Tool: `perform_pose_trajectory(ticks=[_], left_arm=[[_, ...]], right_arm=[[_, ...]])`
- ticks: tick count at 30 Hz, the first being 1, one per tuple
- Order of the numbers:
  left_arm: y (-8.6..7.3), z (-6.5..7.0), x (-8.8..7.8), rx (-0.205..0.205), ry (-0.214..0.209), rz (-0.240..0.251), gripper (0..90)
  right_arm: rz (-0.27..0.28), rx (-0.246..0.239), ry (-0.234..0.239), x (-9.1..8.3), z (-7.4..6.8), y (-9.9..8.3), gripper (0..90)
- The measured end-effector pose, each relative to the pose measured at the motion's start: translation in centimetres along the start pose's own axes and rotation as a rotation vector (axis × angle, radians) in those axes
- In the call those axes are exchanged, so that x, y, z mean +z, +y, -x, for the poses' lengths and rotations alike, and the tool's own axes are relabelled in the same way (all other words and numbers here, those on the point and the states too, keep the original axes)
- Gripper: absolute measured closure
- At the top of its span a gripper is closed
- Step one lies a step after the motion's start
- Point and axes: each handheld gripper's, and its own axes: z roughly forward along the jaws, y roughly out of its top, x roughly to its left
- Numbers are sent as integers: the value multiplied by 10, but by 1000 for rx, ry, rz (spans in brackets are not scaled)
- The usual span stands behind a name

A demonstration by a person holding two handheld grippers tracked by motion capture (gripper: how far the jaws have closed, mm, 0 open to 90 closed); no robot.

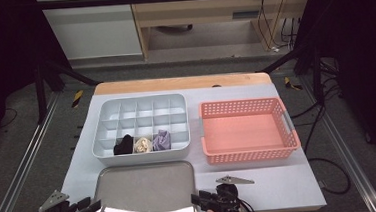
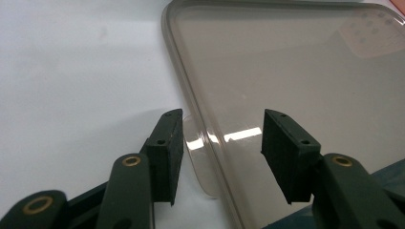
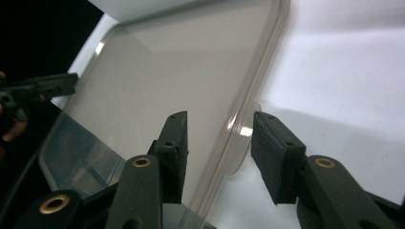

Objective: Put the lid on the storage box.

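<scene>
Clear lid (image 1: 146, 186) lies flat just in front of the white divided box (image 1: 140, 127). Left gripper (image 2: 222, 143) and right gripper (image 3: 219, 143) each straddle a side tab, jaws spread, not pinching: judged set for a level two-handed lift onto that box.

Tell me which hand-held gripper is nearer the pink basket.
Right hand-held gripper: it sits below the pink basket's left corner. The left one is across the lid.

Glossy translucent plastic lid (image 1: 146, 189), matt black rubbery jaws, smooth white table cover (image 1: 281, 184).
</scene>
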Motion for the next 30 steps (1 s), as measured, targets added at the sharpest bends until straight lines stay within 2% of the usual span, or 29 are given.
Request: perform_pose_trajectory(ticks=[2,3,7,9,16,20,22,23,24,25,30], left_arm=[[0,0,0,-3,0,0,487],[0,0,0,-4,1,1,487],[0,-1,0,-10,3,2,487],[0,-1,0,-13,4,4,486],[0,-2,-1,-20,4,6,489],[0,-2,-1,-23,-3,6,490],[0,-2,-1,-21,-3,5,496],[0,-2,-1,-18,-2,5,495],[0,-2,-1,-18,-4,5,494],[0,-2,-1,-18,-5,6,492],[0,-3,-1,-24,-17,7,478]], right_arm=[[42,5,23,-6,-5,5,577],[42,5,23,-6,-5,5,577],[106,-25,45,-14,-16,13,579],[130,-22,56,-16,-18,15,579],[172,-28,73,-18,-25,22,569],[169,-40,55,-14,-24,21,574],[122,11,120,-6,-23,19,604],[101,1,145,-1,-24,18,622],[67,-4,151,3,-26,17,608],[50,-26,134,6,-27,17,594],[17,-39,141,5,-21,19,621]])
